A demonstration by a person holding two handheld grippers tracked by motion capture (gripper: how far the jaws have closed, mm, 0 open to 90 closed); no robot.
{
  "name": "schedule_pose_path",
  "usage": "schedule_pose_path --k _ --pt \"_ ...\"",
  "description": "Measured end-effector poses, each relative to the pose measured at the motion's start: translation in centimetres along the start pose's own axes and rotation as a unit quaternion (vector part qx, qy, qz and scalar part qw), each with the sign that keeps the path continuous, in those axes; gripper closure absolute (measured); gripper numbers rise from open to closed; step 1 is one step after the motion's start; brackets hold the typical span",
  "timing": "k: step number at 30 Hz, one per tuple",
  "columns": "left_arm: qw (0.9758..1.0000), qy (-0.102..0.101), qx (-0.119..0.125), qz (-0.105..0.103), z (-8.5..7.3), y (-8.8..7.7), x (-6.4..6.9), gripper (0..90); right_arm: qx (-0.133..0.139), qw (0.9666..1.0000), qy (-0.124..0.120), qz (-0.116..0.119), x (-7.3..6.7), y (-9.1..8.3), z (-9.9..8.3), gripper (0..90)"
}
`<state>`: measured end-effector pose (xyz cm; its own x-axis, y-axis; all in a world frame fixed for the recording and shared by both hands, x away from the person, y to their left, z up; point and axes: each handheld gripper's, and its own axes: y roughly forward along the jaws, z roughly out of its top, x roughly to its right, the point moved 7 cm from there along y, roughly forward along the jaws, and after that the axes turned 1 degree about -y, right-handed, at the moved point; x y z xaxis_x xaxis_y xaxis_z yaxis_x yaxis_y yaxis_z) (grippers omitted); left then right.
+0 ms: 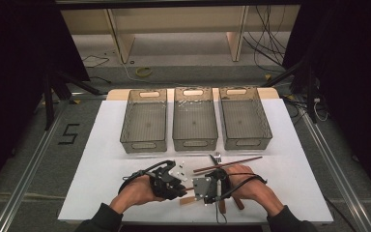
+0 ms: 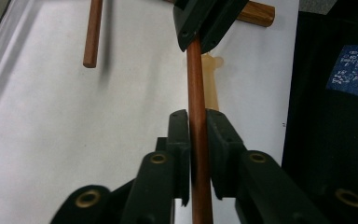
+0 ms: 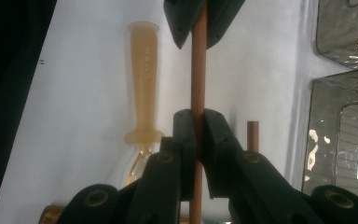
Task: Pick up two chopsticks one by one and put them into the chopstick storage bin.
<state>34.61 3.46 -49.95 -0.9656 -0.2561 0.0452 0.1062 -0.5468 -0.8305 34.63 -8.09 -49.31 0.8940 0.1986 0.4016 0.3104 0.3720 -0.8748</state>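
A thin brown stick (image 2: 195,84) spans the gap between my two grippers, which face each other near the table's front edge. My left gripper (image 2: 196,116) is shut on one part of it, jaws pressed against both sides. My right gripper (image 3: 198,114) is shut on the same stick (image 3: 198,70) from the other end. In the high view the left gripper (image 1: 182,186) and the right gripper (image 1: 195,189) almost meet tip to tip. A pale yellow-handled utensil (image 3: 143,79) lies on the white sheet just under the stick.
Three grey mesh bins (image 1: 144,144), (image 1: 194,143), (image 1: 247,142) stand in a row at the back. A second brown stick (image 1: 228,164) and a metal fork (image 1: 216,157) lie behind the grippers. A wooden handle (image 2: 256,13) rests by the right hand.
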Motion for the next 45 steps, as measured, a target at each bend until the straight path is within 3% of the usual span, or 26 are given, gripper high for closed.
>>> schedule_pose_path --k 6,8,10,12,17,20,25,29,36,40,42,45 --pt "1.0000 -0.003 -0.003 -0.006 -0.2 -0.2 0.0 82.0 0.004 1.0000 -0.002 -0.002 -0.1 -0.1 0.2 83.8" --pt "1.0000 -0.003 -0.005 -0.005 -0.4 -0.4 -0.2 82.2 0.005 0.9999 0.008 -0.005 0.1 -0.1 0.2 78.5" --pt "1.0000 -0.007 -0.003 0.001 -0.6 -0.7 -0.5 82.2 0.003 0.9996 0.019 -0.018 0.5 -0.3 -0.1 67.4" --pt "0.9998 -0.017 0.001 0.008 -0.8 -1.1 -0.9 82.3 0.018 0.9987 0.041 -0.025 1.1 -0.9 -0.3 62.9" --pt "0.9982 -0.047 0.019 0.033 -1.5 -2.3 -2.5 82.4 0.060 0.9911 0.111 -0.043 2.6 -2.7 -1.1 51.1" --pt "0.9963 -0.065 0.033 0.044 -1.7 -3.1 -3.3 82.4 0.081 0.9863 0.137 -0.045 3.2 -3.6 -1.8 47.6" --pt "0.9922 -0.096 0.054 0.058 -2.1 -4.3 -4.4 82.4 0.091 0.9796 0.173 -0.046 3.7 -4.1 -3.0 44.1" --pt "0.9877 -0.119 0.064 0.079 -2.5 -5.0 -5.4 82.5 0.094 0.9767 0.188 -0.045 3.8 -4.3 -3.7 43.6" --pt "0.9757 -0.163 0.105 0.102 -3.3 -6.7 -7.5 82.5 0.085 0.9761 0.196 -0.039 3.1 -4.0 -4.3 43.5" --pt "0.9693 -0.178 0.119 0.121 -3.8 -7.8 -8.7 82.5 0.085 0.9744 0.205 -0.034 2.7 -3.8 -4.8 43.6" --pt "0.9673 -0.184 0.119 0.128 -4.1 -8.4 -9.2 82.5 0.086 0.9735 0.210 -0.031 2.6 -3.8 -5.1 43.7" --pt "0.9611 -0.200 0.129 0.140 -4.3 -9.2 -10.0 82.5 0.080 0.9728 0.215 -0.029 2.3 -3.6 -5.5 43.8"
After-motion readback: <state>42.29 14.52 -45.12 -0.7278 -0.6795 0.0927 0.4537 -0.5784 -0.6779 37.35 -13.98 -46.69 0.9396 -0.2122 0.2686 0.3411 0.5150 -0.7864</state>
